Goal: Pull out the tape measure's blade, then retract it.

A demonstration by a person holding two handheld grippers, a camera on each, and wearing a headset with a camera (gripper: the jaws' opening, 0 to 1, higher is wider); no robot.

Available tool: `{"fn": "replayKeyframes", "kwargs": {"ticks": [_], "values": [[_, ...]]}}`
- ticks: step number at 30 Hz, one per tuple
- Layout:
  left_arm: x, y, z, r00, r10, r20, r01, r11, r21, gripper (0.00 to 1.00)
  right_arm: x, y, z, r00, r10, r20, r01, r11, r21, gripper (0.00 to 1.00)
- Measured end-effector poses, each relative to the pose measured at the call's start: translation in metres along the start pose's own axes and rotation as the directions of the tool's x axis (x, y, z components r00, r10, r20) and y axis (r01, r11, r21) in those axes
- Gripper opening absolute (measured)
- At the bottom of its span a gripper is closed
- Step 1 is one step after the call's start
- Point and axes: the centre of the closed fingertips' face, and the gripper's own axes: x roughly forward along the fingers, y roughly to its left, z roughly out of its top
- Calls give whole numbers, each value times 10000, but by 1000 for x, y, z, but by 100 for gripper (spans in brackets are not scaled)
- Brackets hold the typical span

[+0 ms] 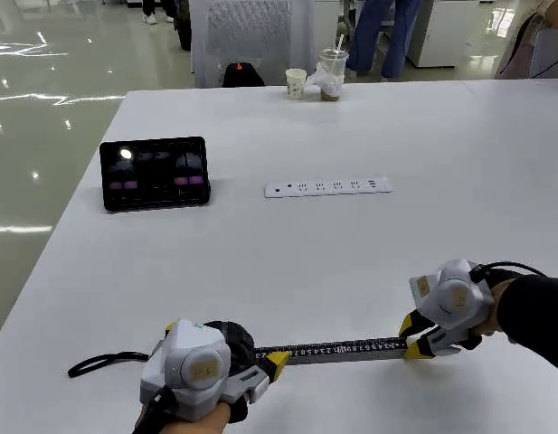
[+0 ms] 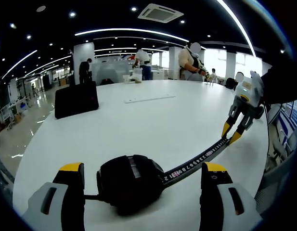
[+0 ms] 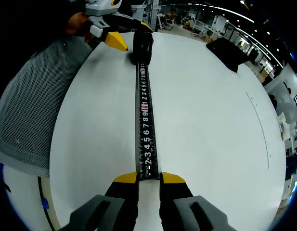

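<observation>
**Pull-out step: blade [image 3: 145, 120] lay drawn out across the counter [image 1: 351, 253].**
The right gripper [image 3: 149, 177] pinched the blade's tip. The left gripper [image 2: 142, 168] stood wide around the case [image 2: 129, 185]. Likely next move: ease the tip back toward the case.

Bare table [image 1: 351, 262] beyond the blade [image 1: 342, 349]; tablet [image 1: 155, 173] and power strip [image 1: 327, 186] well apart.
</observation>
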Motion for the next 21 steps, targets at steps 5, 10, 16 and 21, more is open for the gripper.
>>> {"fn": "replayKeyframes", "kwargs": {"ticks": [5,10,16,21], "values": [[0,10,-5,9995,303,-111,-310,9969,-716,98,-1,2,1,9996,219,-152,-216,9995,251,13],[0,19,-9,9976,640,-250,-664,9916,-1111,95,1,2,1,9979,405,-497,-401,9992,94,12],[3,22,-13,9955,802,-504,-872,9838,-1568,88,2,1,1,9956,470,-810,-453,9987,231,11],[8,26,-20,9916,1017,-803,-1143,9784,-1723,79,1,1,0,9934,559,-998,-547,9984,149,12]]}}
